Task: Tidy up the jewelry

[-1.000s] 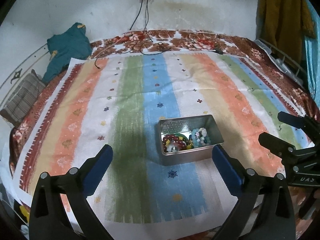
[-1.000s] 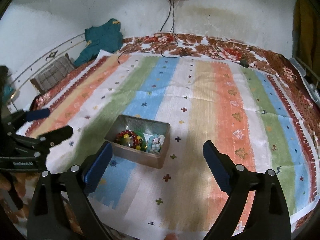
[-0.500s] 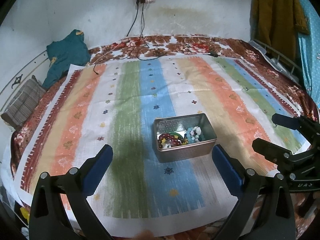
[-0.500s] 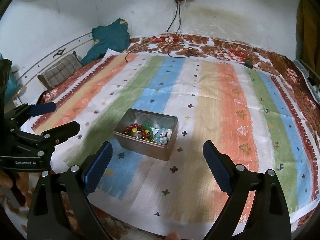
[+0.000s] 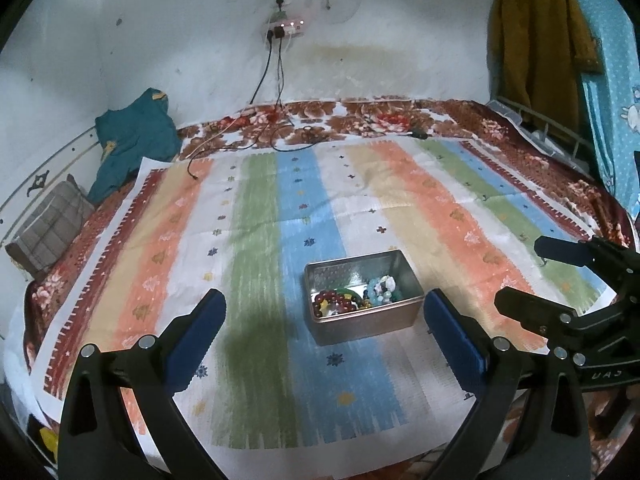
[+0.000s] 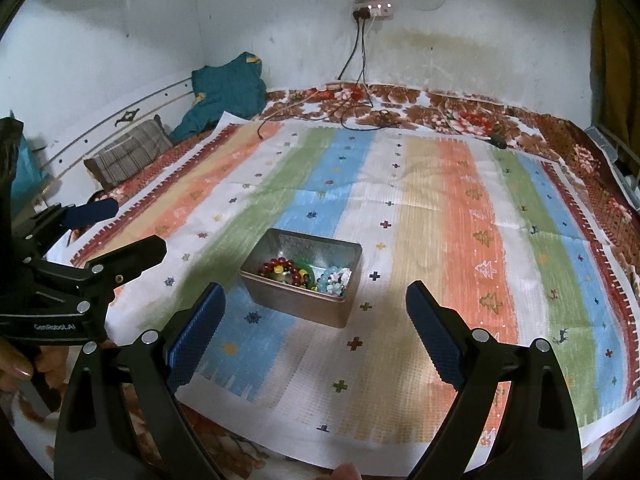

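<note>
A striped mat (image 5: 280, 208) covers most of the bed, giving a flat, bright surface on which small pieces would show up well. Near its middle stands an open metal tin (image 5: 362, 322), and all the jewelry in sight lies inside it: a dark red bead strand (image 5: 334, 305) on the left, a pale blue and white cluster (image 5: 382, 289) on the right, something green between them. Nothing lies loose on the mat, which fits either pieces gathered in or pieces waiting to be sorted out.

Both tools hover short of the tin, on the near side, holding nothing. The left gripper (image 5: 325, 334) has its blue pads spread wide, the tin framed between them; the right gripper (image 6: 316, 330) is equally wide apart.

The left wrist view shows hanging clothes (image 5: 536, 40) at far right. The right wrist view shows the tin's right wall (image 6: 352, 288), the far-left pillow (image 6: 128, 156), and fingertips (image 6: 16, 364) on the left tool's handle.
</note>
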A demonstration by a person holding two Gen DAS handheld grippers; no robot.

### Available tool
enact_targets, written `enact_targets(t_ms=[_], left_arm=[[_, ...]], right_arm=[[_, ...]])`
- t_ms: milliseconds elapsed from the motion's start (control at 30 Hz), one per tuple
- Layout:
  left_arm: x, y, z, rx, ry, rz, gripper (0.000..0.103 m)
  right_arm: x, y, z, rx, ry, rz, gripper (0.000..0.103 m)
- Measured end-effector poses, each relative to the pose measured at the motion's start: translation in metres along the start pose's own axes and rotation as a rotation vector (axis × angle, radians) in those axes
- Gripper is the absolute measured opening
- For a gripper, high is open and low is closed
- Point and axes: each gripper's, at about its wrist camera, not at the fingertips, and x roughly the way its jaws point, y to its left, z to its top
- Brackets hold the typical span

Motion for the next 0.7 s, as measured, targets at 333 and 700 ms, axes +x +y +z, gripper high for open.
enact_targets(t_ms=[333, 700], left_arm=[[-0.0011, -0.0014, 0.0, 0.012, -0.006, 0.007, 0.097], [-0.0041, -0.0017, 0.0005, 0.013, -0.016, 0.008, 0.097]], right_arm=[[-0.0051, 0.0024, -0.0002, -0.007, -0.031, -0.018, 0.092], [-0.006, 0.0034, -0.0014, -0.009, -0.039, -0.032, 0.092]])
